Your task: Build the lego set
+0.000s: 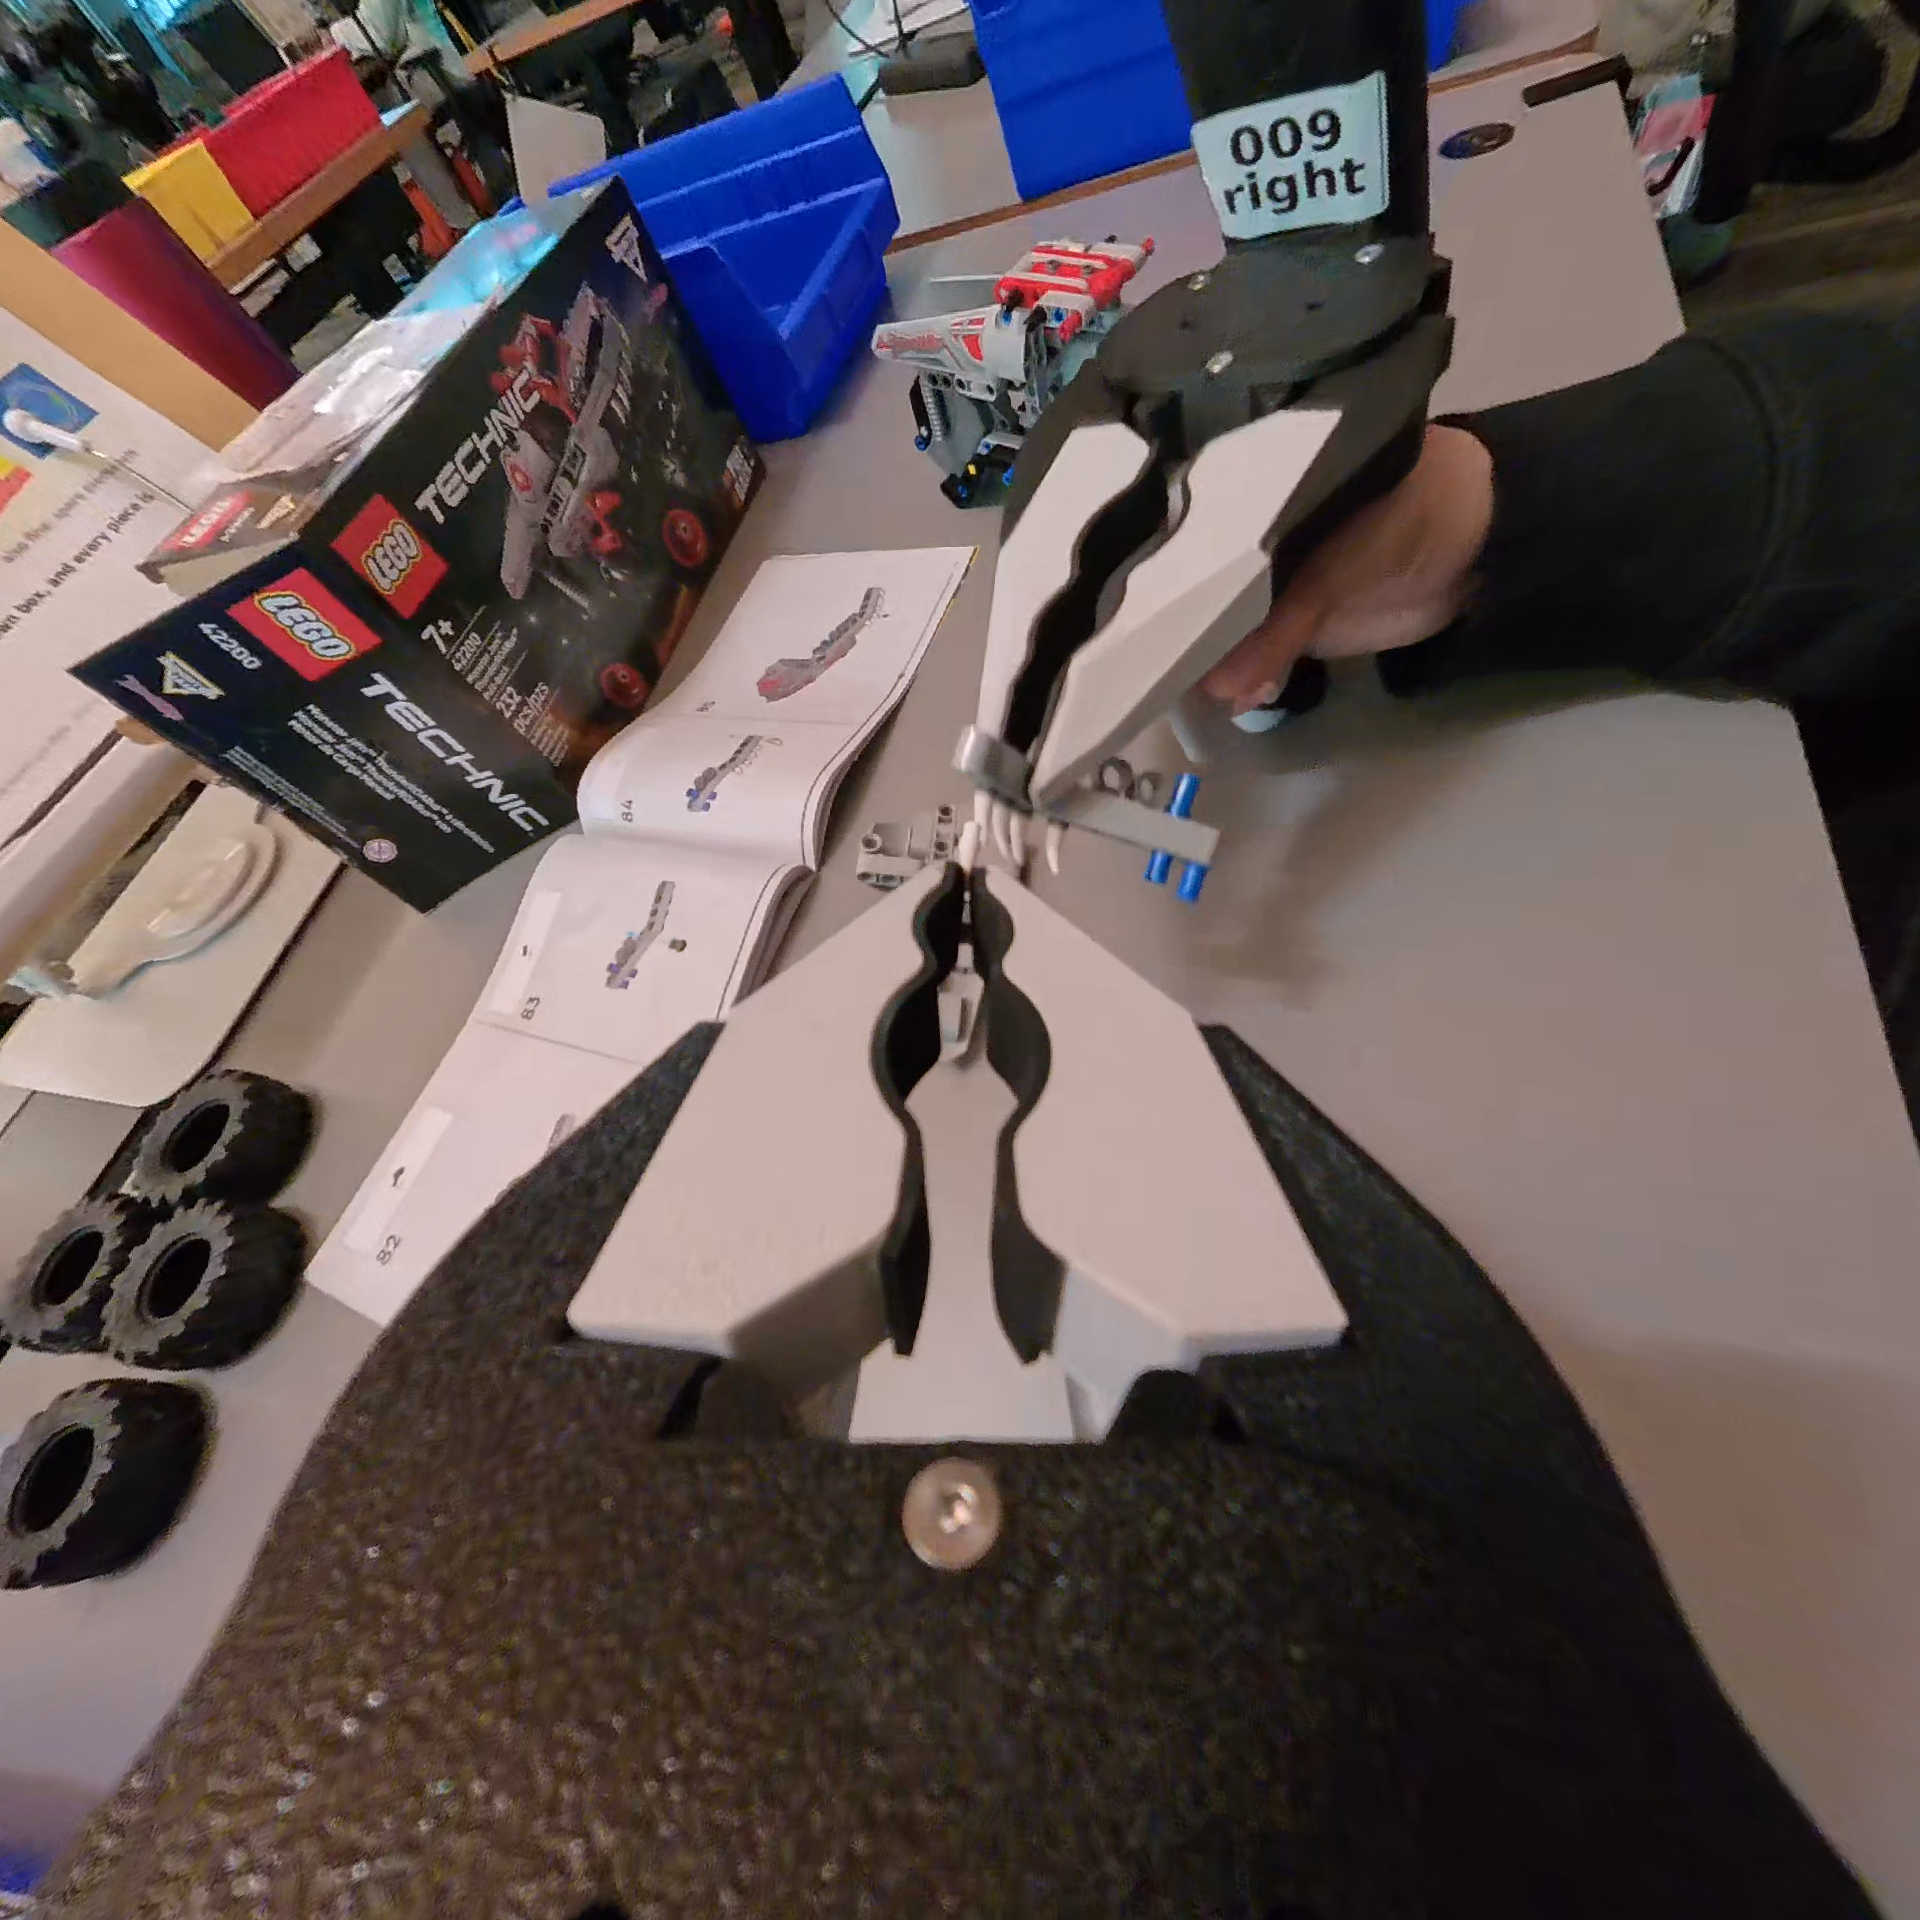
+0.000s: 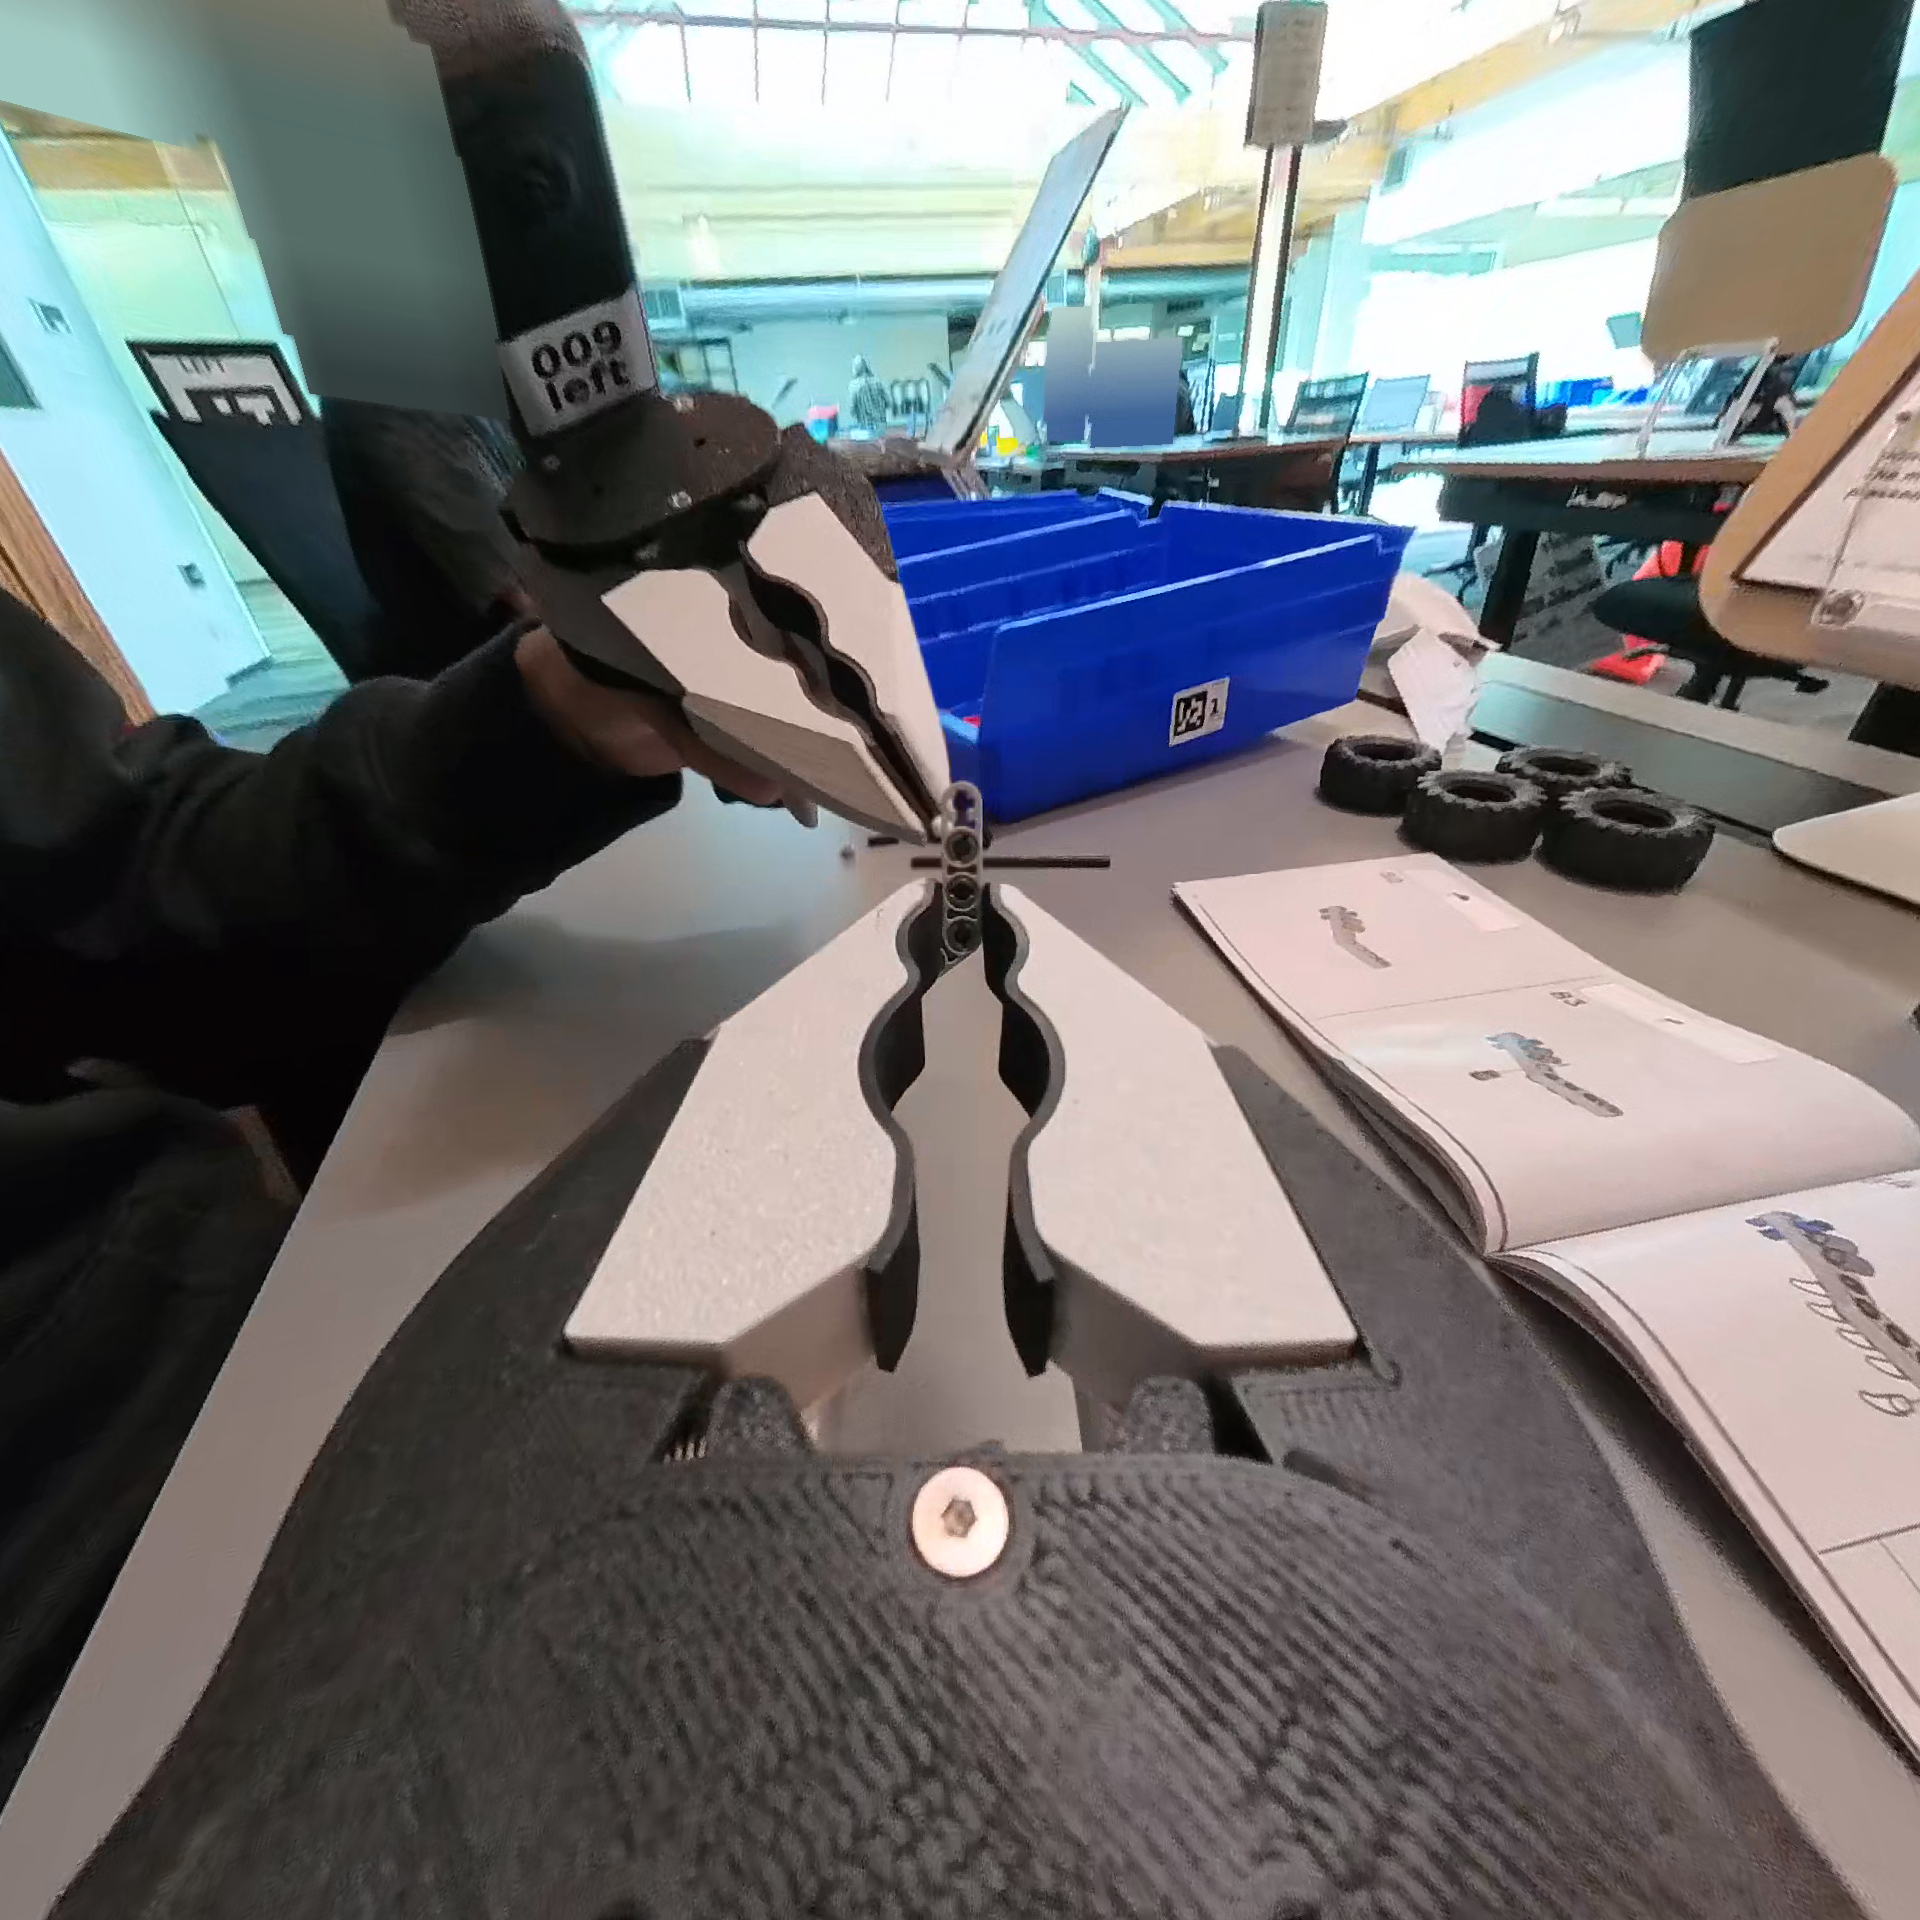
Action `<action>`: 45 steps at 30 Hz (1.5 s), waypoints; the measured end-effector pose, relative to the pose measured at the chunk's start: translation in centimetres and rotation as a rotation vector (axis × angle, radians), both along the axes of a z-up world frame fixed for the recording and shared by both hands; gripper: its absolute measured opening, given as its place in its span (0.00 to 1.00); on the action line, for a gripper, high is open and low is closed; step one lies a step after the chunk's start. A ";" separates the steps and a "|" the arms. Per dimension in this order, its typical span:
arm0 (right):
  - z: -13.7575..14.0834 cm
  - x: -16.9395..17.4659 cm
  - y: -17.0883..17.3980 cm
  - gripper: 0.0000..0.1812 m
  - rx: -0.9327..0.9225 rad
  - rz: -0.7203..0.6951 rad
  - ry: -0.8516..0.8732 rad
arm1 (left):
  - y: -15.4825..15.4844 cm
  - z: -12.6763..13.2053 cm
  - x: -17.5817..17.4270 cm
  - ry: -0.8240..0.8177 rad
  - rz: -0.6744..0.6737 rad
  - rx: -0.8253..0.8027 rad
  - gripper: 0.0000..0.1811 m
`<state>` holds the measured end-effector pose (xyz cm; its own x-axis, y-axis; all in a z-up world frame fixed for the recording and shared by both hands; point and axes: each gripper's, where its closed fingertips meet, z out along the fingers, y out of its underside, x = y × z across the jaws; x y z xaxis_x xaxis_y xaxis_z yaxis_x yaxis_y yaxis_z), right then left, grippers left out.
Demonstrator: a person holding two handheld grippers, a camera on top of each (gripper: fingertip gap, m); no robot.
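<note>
My right gripper (image 2: 958, 914) is shut on a grey holed beam (image 2: 958, 883) and holds it above the table. In the left wrist view the beam (image 1: 1132, 826) carries blue pins (image 1: 1174, 842) and several white teeth (image 1: 1013, 831), and the right gripper (image 1: 1013, 779) comes in from the upper right. My left gripper (image 1: 961, 878) is shut on a small white tooth piece (image 1: 968, 844), its tip right at the beam's toothed end. The left gripper also shows in the right wrist view (image 2: 935, 821), touching the beam's far end.
An open instruction booklet (image 1: 727, 779) (image 2: 1558, 1091), the set's box (image 1: 416, 623), several black tyres (image 1: 156, 1247) (image 2: 1507, 810), a part-built red and grey model (image 1: 1018, 343), blue bins (image 1: 779, 260) (image 2: 1143, 623), a small grey connector (image 1: 904, 842) and a black axle (image 2: 1049, 860) lie on the grey table. Only a small space, under 4 cm, lies between the two pairs of fingers.
</note>
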<state>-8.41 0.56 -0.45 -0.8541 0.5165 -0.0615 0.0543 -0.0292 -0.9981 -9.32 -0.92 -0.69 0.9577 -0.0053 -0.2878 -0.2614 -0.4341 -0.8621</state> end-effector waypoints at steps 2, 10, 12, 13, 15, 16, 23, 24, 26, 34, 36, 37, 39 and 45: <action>-0.7 -0.1 -0.6 0.03 0.052 0.002 -0.020 | -0.1 0.2 -0.1 0.029 0.004 0.002 0.00; -0.9 -0.1 -1.4 0.03 0.044 0.018 -0.060 | -0.5 -0.1 -0.1 0.050 0.000 -0.001 0.00; -0.9 -0.2 -1.3 0.03 0.041 0.017 -0.067 | -0.6 0.0 0.1 0.062 -0.010 0.004 0.00; -0.8 -0.2 -1.3 0.03 0.037 0.017 -0.068 | -0.7 0.1 0.2 0.069 -0.013 0.003 0.00; -0.9 -0.2 -1.4 0.03 0.034 0.025 -0.079 | -0.8 0.1 0.1 0.102 -0.009 -0.006 0.00; -1.0 -0.2 -1.4 0.03 0.040 0.025 -0.082 | -0.9 0.0 0.1 0.120 -0.007 -0.012 0.00; -1.2 -0.3 -1.5 0.03 0.051 0.013 -0.098 | -1.2 -0.2 0.3 0.133 -0.010 -0.027 0.00; -1.0 -0.4 -1.4 0.03 0.042 0.003 -0.083 | -1.2 -0.4 0.4 0.128 -0.012 -0.034 0.00; -0.7 -0.7 -1.2 0.04 0.028 -0.037 -0.060 | -1.2 -0.8 0.6 0.131 -0.020 -0.046 0.00; -2.1 -0.5 -2.0 0.03 0.168 -0.036 -0.037 | -1.7 -1.1 0.8 0.159 -0.016 -0.072 0.00; -1.8 -0.4 -1.8 0.03 0.139 -0.028 -0.040 | -2.1 -0.8 0.5 0.203 0.005 -0.084 0.00; -1.7 -0.3 -1.8 0.03 0.118 -0.013 -0.052 | -2.2 -0.8 0.4 0.226 0.009 -0.095 0.00; -1.5 0.0 -1.7 0.03 0.079 0.026 -0.093 | -2.3 -0.7 0.3 0.293 0.023 -0.111 0.00; -1.3 -0.1 -1.6 0.03 0.007 0.039 -0.167 | -1.7 -0.9 0.4 0.456 0.024 -0.128 0.00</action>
